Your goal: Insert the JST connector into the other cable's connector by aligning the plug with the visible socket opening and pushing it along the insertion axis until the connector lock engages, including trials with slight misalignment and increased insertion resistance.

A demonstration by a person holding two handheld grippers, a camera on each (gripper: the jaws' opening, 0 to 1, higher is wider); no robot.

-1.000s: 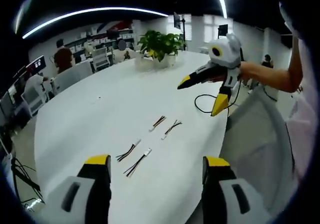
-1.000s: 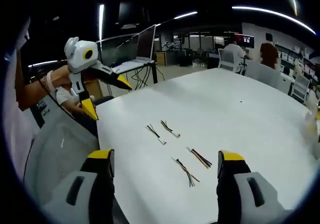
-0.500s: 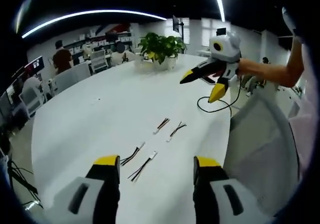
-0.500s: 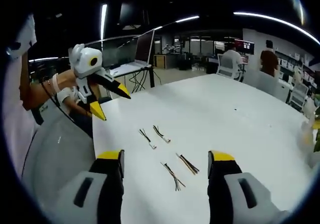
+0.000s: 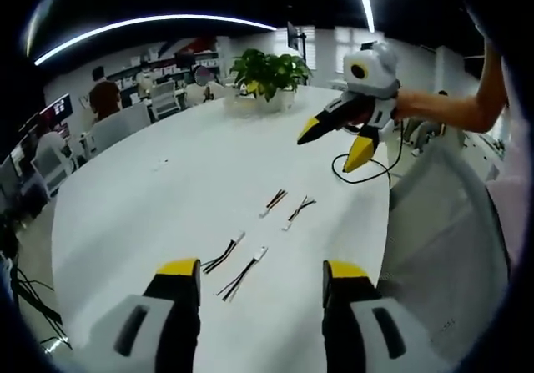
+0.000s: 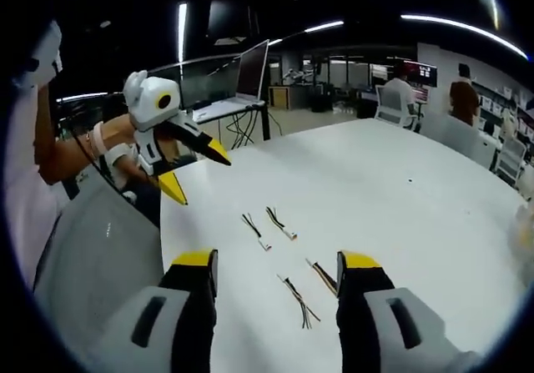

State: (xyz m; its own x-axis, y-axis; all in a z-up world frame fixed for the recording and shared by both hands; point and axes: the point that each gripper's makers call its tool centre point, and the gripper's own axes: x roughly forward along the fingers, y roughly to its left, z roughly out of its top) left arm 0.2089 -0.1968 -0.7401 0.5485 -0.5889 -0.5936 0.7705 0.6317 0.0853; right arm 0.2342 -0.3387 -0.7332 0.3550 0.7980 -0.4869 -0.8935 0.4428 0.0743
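Several short JST cable pieces lie on the white table (image 5: 150,198). In the left gripper view one pair (image 5: 223,254) (image 5: 242,271) lies just ahead of my left gripper (image 5: 260,271), and a second pair (image 5: 273,201) (image 5: 298,210) lies farther off. My right gripper (image 5: 334,143) hovers above the table's right edge, open and empty. In the right gripper view two cables (image 6: 299,299) (image 6: 321,274) lie between the jaws of my right gripper (image 6: 277,262), and two more (image 6: 253,227) (image 6: 279,221) lie beyond. My left gripper (image 6: 200,174) hangs open at upper left. Neither holds anything.
A potted plant (image 5: 267,77) stands at the table's far end. A black cord loop (image 5: 359,168) lies near the right edge. A grey chair back (image 5: 442,223) (image 6: 100,239) stands by the table's edge. A monitor (image 6: 250,68) and desks with seated people are in the background.
The jaws of both grippers have narrowed somewhat while staying open. Both cameras have shifted slightly; the cables lie where they were.
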